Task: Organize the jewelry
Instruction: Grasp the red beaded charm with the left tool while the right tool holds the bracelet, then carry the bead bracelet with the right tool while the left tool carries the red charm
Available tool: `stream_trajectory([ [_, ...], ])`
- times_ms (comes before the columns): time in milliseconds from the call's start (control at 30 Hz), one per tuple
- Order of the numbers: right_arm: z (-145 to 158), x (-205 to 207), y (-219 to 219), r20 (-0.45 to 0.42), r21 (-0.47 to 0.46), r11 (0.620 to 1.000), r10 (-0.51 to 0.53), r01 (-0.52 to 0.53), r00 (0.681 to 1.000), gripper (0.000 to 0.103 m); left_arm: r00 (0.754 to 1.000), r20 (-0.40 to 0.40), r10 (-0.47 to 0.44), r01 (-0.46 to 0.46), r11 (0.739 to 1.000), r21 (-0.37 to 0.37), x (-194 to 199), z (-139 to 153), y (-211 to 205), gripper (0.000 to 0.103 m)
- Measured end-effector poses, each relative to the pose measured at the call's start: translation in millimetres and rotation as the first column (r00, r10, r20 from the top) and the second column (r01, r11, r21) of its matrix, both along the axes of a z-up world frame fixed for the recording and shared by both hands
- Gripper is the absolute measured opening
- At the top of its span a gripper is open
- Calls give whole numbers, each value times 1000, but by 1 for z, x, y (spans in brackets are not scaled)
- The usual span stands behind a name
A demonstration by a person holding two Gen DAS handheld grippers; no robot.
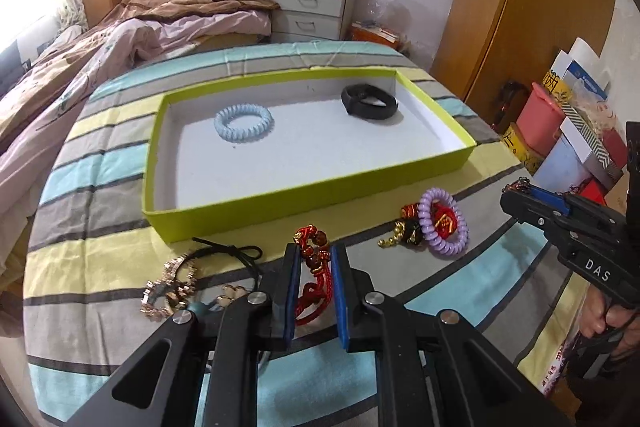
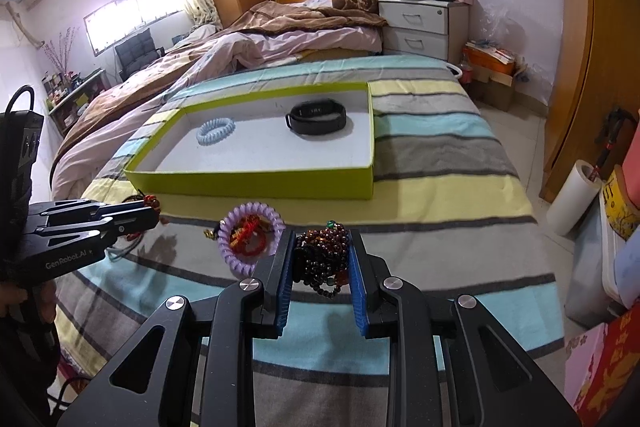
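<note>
My left gripper (image 1: pixel 314 259) is shut on a red braided cord bracelet (image 1: pixel 314 291) with brown beads, held just above the striped blanket in front of the green tray (image 1: pixel 304 195). My right gripper (image 2: pixel 322 247) is shut on a dark beaded bracelet (image 2: pixel 324 259), also near the blanket. In the tray lie a light blue coil hair tie (image 1: pixel 244 121) and a black wristband (image 1: pixel 370 99). A purple coil hair tie (image 1: pixel 444 223) lies on a red and gold ornament right of the left gripper. The right gripper (image 1: pixel 520 187) also shows at the right edge.
A gold chain bracelet (image 1: pixel 168 287) and a black cord (image 1: pixel 228 253) lie on the blanket left of my left gripper. The striped blanket (image 1: pixel 100 219) covers the work surface. Boxes (image 1: pixel 576 131) stand on the floor at right, a bed behind.
</note>
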State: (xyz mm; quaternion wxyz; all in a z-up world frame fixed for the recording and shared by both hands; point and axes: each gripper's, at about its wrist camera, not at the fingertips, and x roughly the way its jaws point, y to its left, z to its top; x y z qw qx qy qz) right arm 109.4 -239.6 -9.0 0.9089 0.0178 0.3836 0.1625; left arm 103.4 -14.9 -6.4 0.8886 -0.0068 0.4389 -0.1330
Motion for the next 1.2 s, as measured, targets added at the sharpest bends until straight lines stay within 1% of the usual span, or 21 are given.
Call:
stream_trajectory([
  [100,7,4,3,17,-2,1000,10,-10,1000,26,1000,13,17,-17,1000,-23,2,10,8,15],
  [200,16,12,8,31,3,1000,24,-24,999,26,999,32,34,-33,999,-19,7,18,14,15],
  [333,26,26,18,47,1,998,58,-58,997,26,997,50,59,-56,997,-49,21,31,26,15],
  [433,31,42,27,48,0,997,77,-78,996,26,996,44,75,-72,995,-62,36,34,33,15],
  [533,34,59,38,45,-11,995,97,-97,994,26,995,46,86,-83,995,-56,50,35,36,15],
  [733,32,99,59,11,-31,990,137,-137,991,26,995,28,96,-94,994,-59,77,29,43,15],
  [933,18,135,79,-40,-58,985,162,-164,986,26,993,-6,117,-118,992,-51,97,14,49,15],
  [1033,10,148,88,-64,-68,981,177,-182,982,26,991,-29,129,-130,990,-53,103,4,53,15],
  [1100,5,153,95,-75,-81,978,187,-193,979,26,991,-31,134,-135,990,-39,105,1,54,15],
  [1200,-4,161,101,-103,-82,974,200,-209,974,26,990,-49,132,-135,990,-47,110,-7,56,15],
])
